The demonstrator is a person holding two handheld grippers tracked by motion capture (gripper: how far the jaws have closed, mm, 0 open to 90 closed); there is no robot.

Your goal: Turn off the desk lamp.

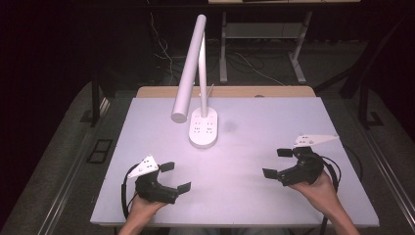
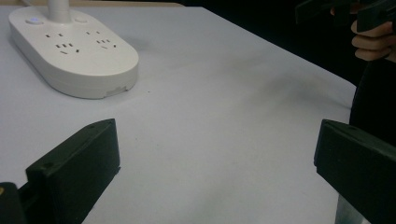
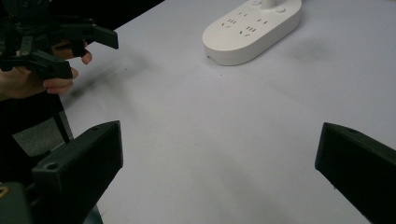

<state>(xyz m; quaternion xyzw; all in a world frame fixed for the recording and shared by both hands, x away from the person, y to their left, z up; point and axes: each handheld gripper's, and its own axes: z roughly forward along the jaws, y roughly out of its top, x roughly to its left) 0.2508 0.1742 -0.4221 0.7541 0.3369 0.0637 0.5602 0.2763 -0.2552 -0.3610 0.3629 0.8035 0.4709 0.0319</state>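
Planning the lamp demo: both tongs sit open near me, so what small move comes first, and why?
Probably ease the left tongs forward toward the desk lamp's socket base. Both the left and the right tongs are open and empty, and the left looks a little nearer the base.

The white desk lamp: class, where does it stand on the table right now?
In the high view the white desk lamp stands centre-left on the table, towards the far edge, beyond both tools.

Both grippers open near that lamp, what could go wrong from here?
1. The lamp has a long head leaning out over the table on a thin stem; a gripper reaching in high might knock it.
2. Cables trail from the left gripper and right gripper at the near edge and could snag.
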